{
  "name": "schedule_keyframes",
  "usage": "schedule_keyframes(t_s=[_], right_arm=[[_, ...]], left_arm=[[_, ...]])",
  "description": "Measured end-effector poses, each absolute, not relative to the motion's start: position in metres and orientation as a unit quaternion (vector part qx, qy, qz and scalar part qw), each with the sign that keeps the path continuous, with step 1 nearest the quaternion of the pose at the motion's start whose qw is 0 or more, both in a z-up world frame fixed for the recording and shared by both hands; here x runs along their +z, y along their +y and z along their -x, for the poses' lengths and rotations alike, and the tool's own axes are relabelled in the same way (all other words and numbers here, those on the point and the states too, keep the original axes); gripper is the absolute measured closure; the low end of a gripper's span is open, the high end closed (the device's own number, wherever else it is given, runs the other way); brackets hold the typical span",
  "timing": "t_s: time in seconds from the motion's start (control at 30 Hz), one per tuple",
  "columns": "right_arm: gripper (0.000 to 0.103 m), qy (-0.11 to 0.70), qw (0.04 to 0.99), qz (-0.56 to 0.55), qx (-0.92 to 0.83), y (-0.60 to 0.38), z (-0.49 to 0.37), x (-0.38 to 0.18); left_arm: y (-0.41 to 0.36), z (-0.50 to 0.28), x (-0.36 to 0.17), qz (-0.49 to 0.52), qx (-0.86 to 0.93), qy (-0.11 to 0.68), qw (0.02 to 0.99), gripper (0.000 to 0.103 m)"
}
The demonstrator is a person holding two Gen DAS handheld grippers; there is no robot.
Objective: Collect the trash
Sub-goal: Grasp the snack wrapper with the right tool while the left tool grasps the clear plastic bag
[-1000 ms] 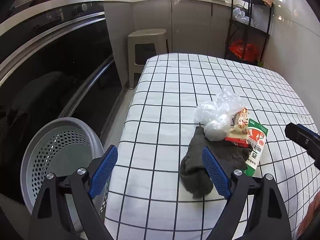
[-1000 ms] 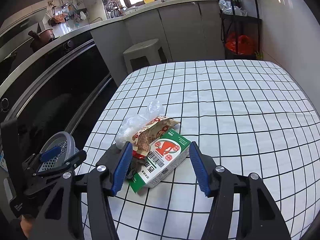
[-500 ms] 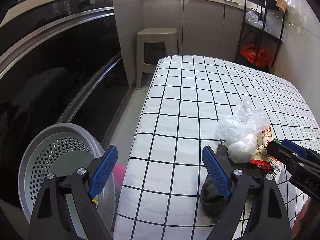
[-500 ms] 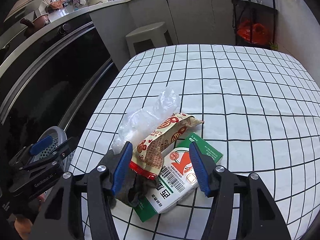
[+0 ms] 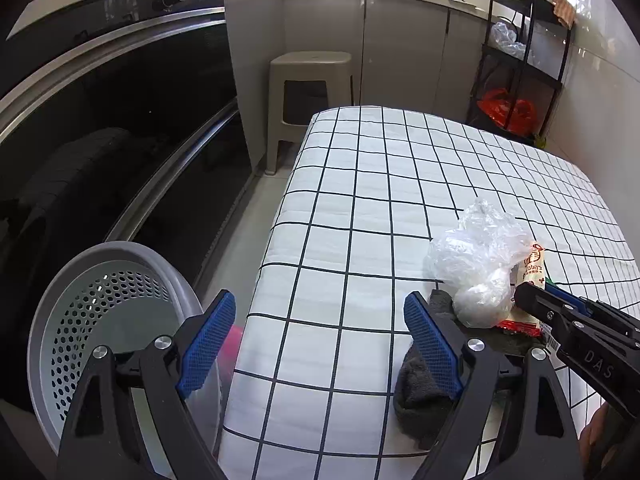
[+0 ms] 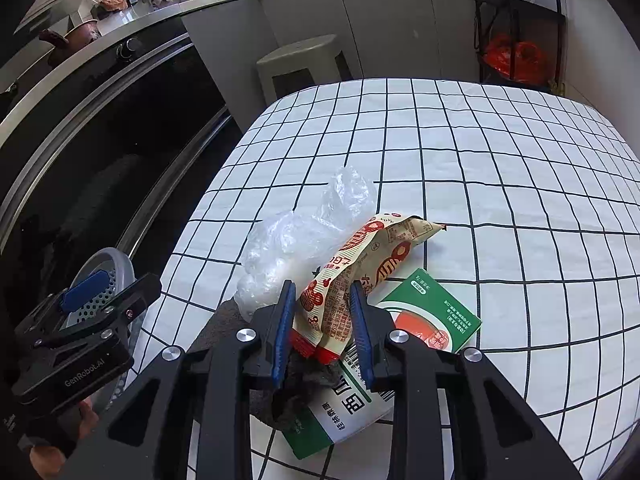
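I see a worktop under a white cloth with a black grid [image 6: 500, 184], in a kitchen with grey cabinets and a beige plastic stool [image 5: 310, 92]. My right tool [image 6: 322, 292] is narrowed onto a crinkly cream-and-red snack wrapper [image 6: 360, 264]. Beside that wrapper lie crumpled clear plastic film [image 6: 296, 240], a glossy green-and-white carton [image 6: 432, 316] printed with a barcode, and a dark grey fuzzy cloth [image 5: 420, 388]. My left tool [image 5: 320, 344], marked "GenRobot.AI", gapes wide near a grey perforated plastic bin [image 5: 100, 304].
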State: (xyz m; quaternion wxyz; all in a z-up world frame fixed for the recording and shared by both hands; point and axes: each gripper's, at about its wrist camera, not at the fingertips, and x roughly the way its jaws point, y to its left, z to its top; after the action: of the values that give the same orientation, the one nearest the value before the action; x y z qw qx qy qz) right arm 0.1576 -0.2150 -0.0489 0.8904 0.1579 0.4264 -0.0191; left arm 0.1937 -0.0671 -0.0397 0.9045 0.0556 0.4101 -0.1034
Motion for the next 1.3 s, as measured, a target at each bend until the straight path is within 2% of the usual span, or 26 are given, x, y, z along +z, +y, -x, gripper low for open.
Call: schedule_keyframes(t_s=[0.53, 1.23, 1.3], right_arm=[[0.08, 0.372, 0.908, -0.185, -0.049, -0.257, -0.113, -0.018], [0.08, 0.358, 0.904, -0.222, -0.075, -0.312, -0.079, -0.013], [0.08, 0.357, 0.904, -0.223, -0.075, -0.314, -0.077, -0.012]], left_arm=[[-0.106, -0.185, -0.043, -0.06, -0.154, 0.415, 0.895, 0.018], [-0.183, -0.203, -0.068, -0.106, -0.174, 0.428, 0.881, 0.017], [-0.187, -0.204, -0.072, -0.111, -0.172, 0.43, 0.879, 0.02]])
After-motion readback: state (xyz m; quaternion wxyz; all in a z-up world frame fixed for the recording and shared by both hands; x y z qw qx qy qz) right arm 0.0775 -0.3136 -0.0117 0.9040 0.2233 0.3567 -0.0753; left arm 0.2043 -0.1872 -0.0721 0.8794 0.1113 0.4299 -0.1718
